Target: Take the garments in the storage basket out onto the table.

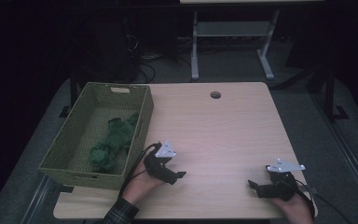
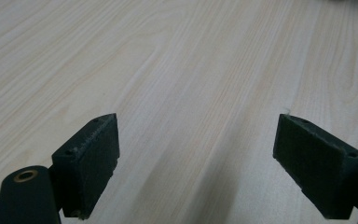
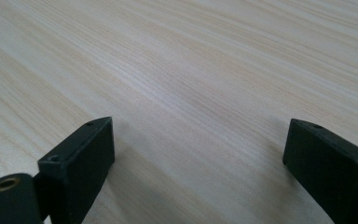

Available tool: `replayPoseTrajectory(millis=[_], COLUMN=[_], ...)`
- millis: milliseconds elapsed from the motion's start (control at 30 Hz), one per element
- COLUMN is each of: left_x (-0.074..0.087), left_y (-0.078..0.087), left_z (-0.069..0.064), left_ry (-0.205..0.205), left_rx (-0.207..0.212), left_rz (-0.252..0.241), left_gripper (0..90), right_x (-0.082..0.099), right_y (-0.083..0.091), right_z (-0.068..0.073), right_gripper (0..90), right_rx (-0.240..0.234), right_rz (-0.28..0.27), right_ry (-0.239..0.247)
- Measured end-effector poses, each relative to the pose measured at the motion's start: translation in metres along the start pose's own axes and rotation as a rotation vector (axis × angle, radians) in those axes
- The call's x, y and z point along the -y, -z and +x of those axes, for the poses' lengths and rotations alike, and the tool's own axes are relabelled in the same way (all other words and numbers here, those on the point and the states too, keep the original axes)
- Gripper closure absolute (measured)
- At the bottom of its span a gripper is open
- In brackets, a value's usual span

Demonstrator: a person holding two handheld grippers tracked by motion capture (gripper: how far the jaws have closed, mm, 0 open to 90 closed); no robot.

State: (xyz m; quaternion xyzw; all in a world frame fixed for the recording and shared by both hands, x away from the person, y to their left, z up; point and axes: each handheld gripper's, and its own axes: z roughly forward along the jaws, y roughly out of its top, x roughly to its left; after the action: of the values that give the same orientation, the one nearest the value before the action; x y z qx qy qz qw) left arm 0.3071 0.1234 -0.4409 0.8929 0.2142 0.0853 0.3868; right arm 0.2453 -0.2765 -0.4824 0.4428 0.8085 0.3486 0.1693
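Left tool (image 1: 175,173) sat low at the near left of the table (image 1: 223,126), jaws spread wide, nothing between them. In the left gripper view the pads (image 2: 91,158) framed only bare wood grain. The left hand (image 1: 137,184) gripped it from below, plaid sleeve (image 1: 119,213) at the table's near edge, cable looping off toward the basket. The tool pointed toward the table's middle, away from the basket, so probably parked rather than reaching.

Right tool (image 1: 256,186) was at the near right, well apart from the left one, jaws also wide and empty. The right gripper view had the same bare wood between the pads (image 3: 81,163). The right hand (image 1: 296,207) held it close to the near edge, tool pointing left toward the centre. Both sat close above the wood; contact could not be told.

The thing nearest was the green cloth (image 1: 114,142), a crumpled soft heap lying inside the woven basket (image 1: 70,135), toward its near right part. The basket stood on the table's left side, its right wall just beside the left tool. Cloth fully below the rim, nothing hanging over, touched by neither tool. Judged: the cloth was deposited or waiting there, with both tools open and neutral. Left tool was best placed for any reach, being next to the basket wall; the soft heap would crush under a pinch.

A round cable hole (image 1: 215,94) sat at the far edge. A second table's legs (image 1: 195,46) stood on the floor beyond.
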Motion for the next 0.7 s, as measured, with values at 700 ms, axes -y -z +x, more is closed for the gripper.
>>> replayPoseTrajectory(millis=[700], left_x=[-0.024], left_y=[0.025], left_z=[-0.001], left_ry=[-0.016], left_rx=[0.013], left_rz=[-0.019], left_gripper=[13.8], right_x=[-0.001], right_y=[-0.001], right_z=[0.0], right_gripper=[7.1], right_rx=[-0.002], right_rz=[0.003], right_ry=[0.002])
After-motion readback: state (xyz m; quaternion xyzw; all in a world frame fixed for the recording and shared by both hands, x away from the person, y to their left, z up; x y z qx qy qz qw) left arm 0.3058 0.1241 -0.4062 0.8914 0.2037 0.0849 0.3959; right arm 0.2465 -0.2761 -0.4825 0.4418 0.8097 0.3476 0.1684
